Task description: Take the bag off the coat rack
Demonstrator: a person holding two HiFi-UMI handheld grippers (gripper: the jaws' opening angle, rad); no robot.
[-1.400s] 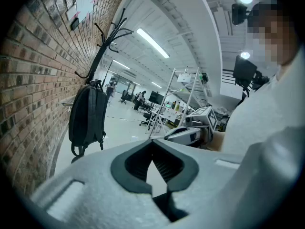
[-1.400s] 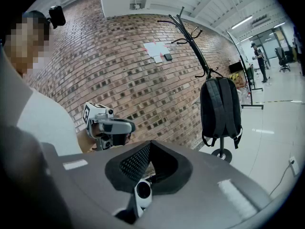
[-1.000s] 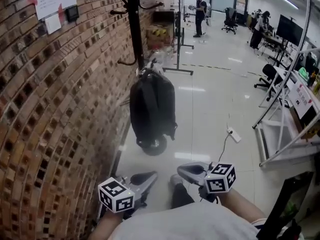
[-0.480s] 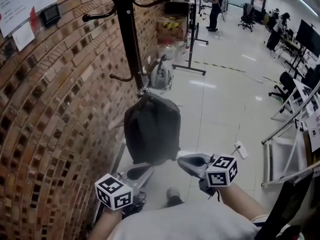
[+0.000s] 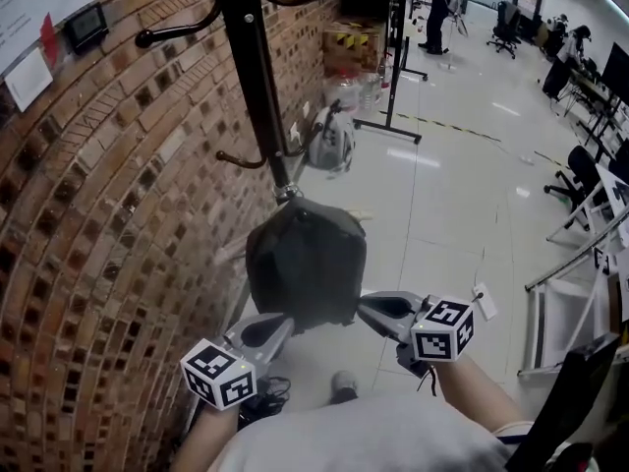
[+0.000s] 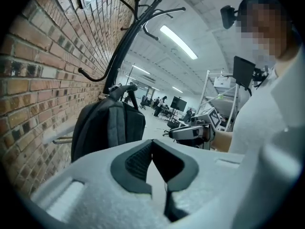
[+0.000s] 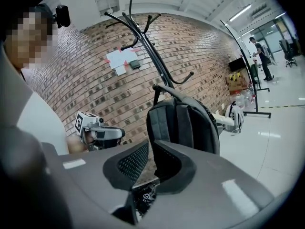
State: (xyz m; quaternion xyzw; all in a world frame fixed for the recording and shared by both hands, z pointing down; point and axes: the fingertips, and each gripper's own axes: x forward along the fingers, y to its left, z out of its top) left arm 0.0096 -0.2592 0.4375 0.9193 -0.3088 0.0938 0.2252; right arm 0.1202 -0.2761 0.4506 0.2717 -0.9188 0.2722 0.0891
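A black backpack (image 5: 307,259) hangs by its top handle from a low hook of the black coat rack (image 5: 257,77) beside the brick wall. Both grippers are held low in front of the bag's bottom, apart from it. The left gripper (image 5: 280,324) sits at its lower left, shut and empty. My right gripper (image 5: 369,305) is at the lower right; its jaws are opening by a narrow gap, with nothing between them. The left gripper view has the backpack (image 6: 107,128) beyond the shut left gripper (image 6: 152,144). The right gripper view shows the backpack (image 7: 183,123) and coat rack (image 7: 155,61) past the right gripper (image 7: 149,144).
The brick wall (image 5: 98,214) runs along the left. A grey helmet (image 5: 332,141) hangs behind the rack. A power strip (image 5: 484,301) lies on the shiny floor to the right, near a metal frame (image 5: 580,254). Cables (image 5: 260,396) lie by the wall's foot.
The view has closed in on the rack, so the backpack looks larger and nearer. Both grippers have come up to the level of the bag's bottom. The bag still hangs.
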